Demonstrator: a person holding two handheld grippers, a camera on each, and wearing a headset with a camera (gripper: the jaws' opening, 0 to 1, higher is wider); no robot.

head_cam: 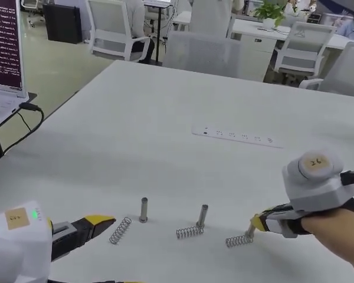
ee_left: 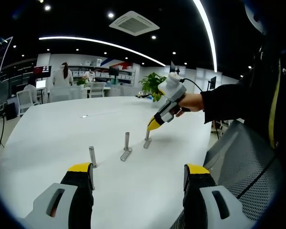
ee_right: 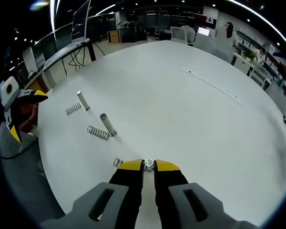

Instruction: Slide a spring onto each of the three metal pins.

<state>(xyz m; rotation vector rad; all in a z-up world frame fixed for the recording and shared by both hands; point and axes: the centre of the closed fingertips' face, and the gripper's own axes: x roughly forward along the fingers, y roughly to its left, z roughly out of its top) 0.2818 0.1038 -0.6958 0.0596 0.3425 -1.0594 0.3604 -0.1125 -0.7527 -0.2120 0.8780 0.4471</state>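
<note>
Right gripper view: the right gripper (ee_right: pixel 148 167) pinches the upright rightmost pin (ee_right: pixel 148 163) by its top. The rightmost spring (ee_right: pixel 117 162) lies flat on the table (ee_right: pixel 181 109) at 9 o'clock, just beside the tips. The left gripper (head_cam: pixel 103 223), jaws spread, is nearer the leftmost spring (head_cam: pixel 120 230).

Three metal pins on the table (head_cam: pixel 165 112) — the left pin (head_cam: pixel 144 210), the middle pin (head_cam: pixel 203 216) and the right pin (ee_right: pixel 148 165). Three springs too: the left spring (head_cam: pixel 120 230), the middle spring (head_cam: pixel 189 232), the right spring (head_cam: pixel 239 240). Two hand-held grippers: the left hand-held gripper (ee_left: pixel 138 168) and the right hand-held gripper (head_cam: pixel 256 224). One power strip (head_cam: pixel 237 136) farther back on the table, one laptop (head_cam: pixel 3 53) off to its left, one potted plant (head_cam: pixel 268 10) among the desks behind. Several white chairs (head_cam: pixel 115 26) back there — too overlapped to count.
</note>
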